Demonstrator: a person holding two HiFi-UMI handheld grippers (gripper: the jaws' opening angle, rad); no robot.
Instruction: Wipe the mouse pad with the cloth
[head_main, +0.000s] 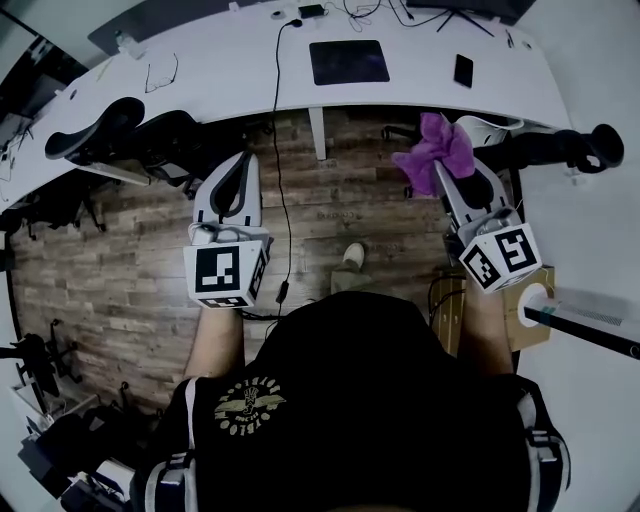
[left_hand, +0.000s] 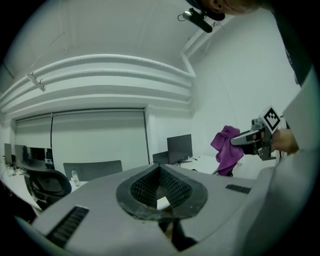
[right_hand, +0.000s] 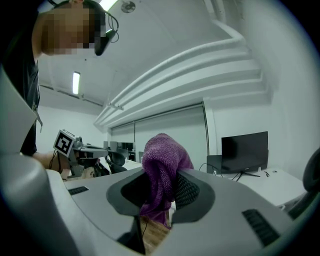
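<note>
Person's black shirt (head_main: 350, 400) fills the foreground. Left gripper (head_main: 237, 172): jaws closed together, nothing in them. Dark rectangular mouse pad (head_main: 349, 61) lies on the curved white desk (head_main: 230, 70), well apart from both grippers. Right gripper (head_main: 452, 168) clamps the purple terry cloth (head_main: 436, 148), held in air short of the desk. My reading: wiping not yet begun, all of it remains.
</note>
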